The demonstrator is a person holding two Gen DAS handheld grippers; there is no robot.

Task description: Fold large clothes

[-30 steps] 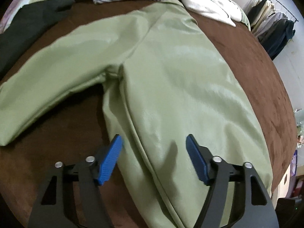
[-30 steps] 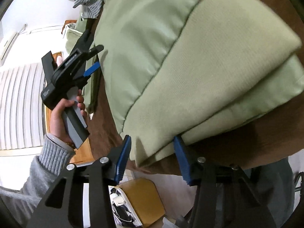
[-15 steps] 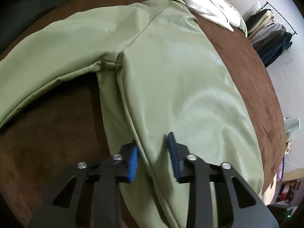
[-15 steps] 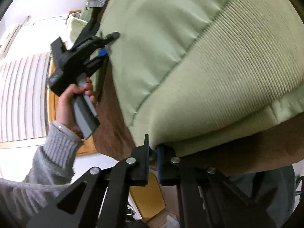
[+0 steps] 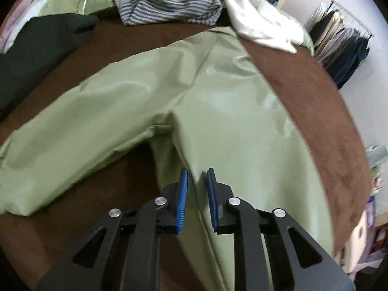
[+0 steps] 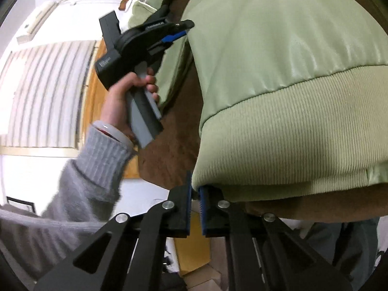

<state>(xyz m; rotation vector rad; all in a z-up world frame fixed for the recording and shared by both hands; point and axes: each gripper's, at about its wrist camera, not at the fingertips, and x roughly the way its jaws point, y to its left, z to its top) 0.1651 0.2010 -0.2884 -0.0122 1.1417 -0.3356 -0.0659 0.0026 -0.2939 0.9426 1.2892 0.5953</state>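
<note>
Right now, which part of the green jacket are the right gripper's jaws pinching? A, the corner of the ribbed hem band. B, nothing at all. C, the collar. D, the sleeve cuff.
A: in the right wrist view the right gripper has its jaws closed on the corner of the ribbed hem band of the green jacket.

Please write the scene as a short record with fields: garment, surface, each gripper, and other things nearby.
garment: light green jacket, spread flat, one sleeve stretched out to the side
surface: brown blanket
left gripper: shut on the jacket, on a pinch of cloth along the side seam
right gripper: shut on the jacket, at the corner of the ribbed hem
nearby: striped cloth, white garment, dark garment, clothes rack
</note>
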